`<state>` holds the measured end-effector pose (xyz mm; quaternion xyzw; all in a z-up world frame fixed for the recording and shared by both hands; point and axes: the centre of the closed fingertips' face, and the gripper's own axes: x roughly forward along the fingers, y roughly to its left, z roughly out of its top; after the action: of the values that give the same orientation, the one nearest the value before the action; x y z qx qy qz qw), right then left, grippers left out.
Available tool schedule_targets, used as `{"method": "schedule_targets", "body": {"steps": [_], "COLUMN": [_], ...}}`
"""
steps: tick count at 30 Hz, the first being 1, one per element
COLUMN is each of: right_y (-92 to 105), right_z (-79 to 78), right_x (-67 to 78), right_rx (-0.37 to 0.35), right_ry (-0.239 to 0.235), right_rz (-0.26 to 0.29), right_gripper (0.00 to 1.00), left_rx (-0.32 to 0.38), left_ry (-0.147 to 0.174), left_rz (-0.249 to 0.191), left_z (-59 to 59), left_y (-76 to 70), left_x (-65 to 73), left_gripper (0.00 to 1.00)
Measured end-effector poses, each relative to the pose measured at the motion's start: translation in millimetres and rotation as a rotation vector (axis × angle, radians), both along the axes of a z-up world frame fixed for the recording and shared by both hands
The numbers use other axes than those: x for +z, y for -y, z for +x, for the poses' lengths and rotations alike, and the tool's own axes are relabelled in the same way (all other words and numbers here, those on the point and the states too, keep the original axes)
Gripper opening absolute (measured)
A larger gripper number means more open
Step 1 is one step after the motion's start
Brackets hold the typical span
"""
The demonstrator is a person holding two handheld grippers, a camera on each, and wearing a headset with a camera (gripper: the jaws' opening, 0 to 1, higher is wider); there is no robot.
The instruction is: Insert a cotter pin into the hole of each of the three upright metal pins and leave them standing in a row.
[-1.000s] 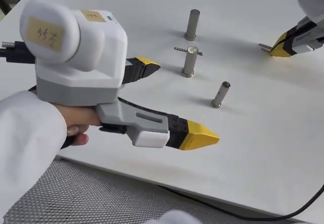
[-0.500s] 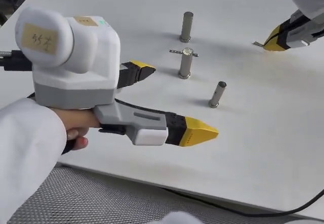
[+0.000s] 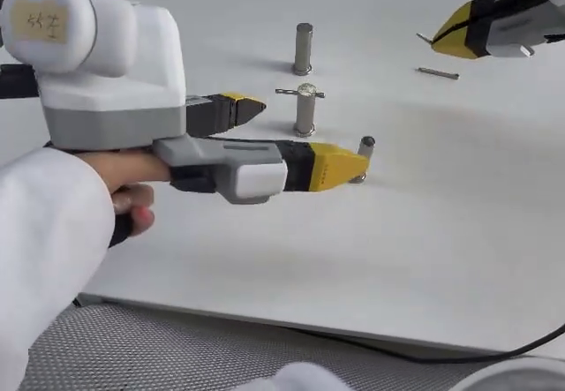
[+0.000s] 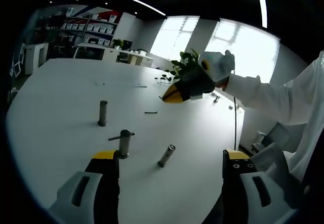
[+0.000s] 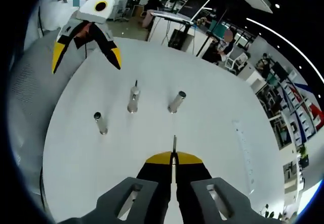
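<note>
A person's left tool (image 3: 311, 133), jaws spread wide and grasping nothing, hovers low over the white table (image 3: 397, 232). Its lower yellow tip sits just in front of the near metal pin (image 3: 366, 146), which looks tilted in the left gripper view. Behind it the middle metal pin (image 3: 305, 113) stands upright with a fitted cotter pin (image 3: 287, 92) through its head, and the far metal pin (image 3: 303, 48) stands bare beyond. To the right a loose cotter pin (image 3: 439, 73) lies flat on the table, well apart from the row. Above it hangs the right tool (image 3: 439, 38), clenched on a held cotter pin (image 5: 173, 145) that juts from its tips. The likeliest trouble is at the near metal pin: a jaw brushing it on the way in could topple it or send it rolling into the finished middle metal pin. An off-centre squeeze could push it further askew and turn its hole away from the incoming pin. The held cotter pin, thin and seemingly gripped by one end, could also twist or slip if it meets the hole at an angle.
</note>
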<state>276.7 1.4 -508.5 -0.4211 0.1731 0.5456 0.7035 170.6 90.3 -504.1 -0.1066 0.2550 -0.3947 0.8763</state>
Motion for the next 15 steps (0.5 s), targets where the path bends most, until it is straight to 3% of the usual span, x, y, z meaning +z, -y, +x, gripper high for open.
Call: {"method": "schedule_targets", "body": {"steps": [4,5,11,14,15], "right_y": [-7.0,-7.9,-16.6,-18.4,-18.7], "right_z": [-16.7,-19.4,-46.2,-47.8,-51.7], "right_x": [9.2,10.2,17.7,20.3,21.0], "right_rx": [-0.001,-0.001,0.003,0.004,0.007], "right_ry": [0.031,0.035,0.057,0.076,0.089], "right_rz": [0.049,0.057,0.103,0.109,0.106], "right_gripper": [0.0,0.0,0.0,0.0,0.0], "left_rx": [-0.006,-0.006,-0.039,-0.063,-0.069], "left_ry": [-0.032,-0.032,-0.004,-0.017,-0.043], "left_rz": [-0.1,-0.106,-0.08,-0.081,-0.095], "left_z": [6.8,9.6,24.6,28.0,28.9], "left_y": [10.7,11.5,23.5,32.2,36.2], "left_x": [14.1,16.0,24.6,27.2,27.7], "left_gripper": [0.75,0.73,0.66,0.6,0.57]}}
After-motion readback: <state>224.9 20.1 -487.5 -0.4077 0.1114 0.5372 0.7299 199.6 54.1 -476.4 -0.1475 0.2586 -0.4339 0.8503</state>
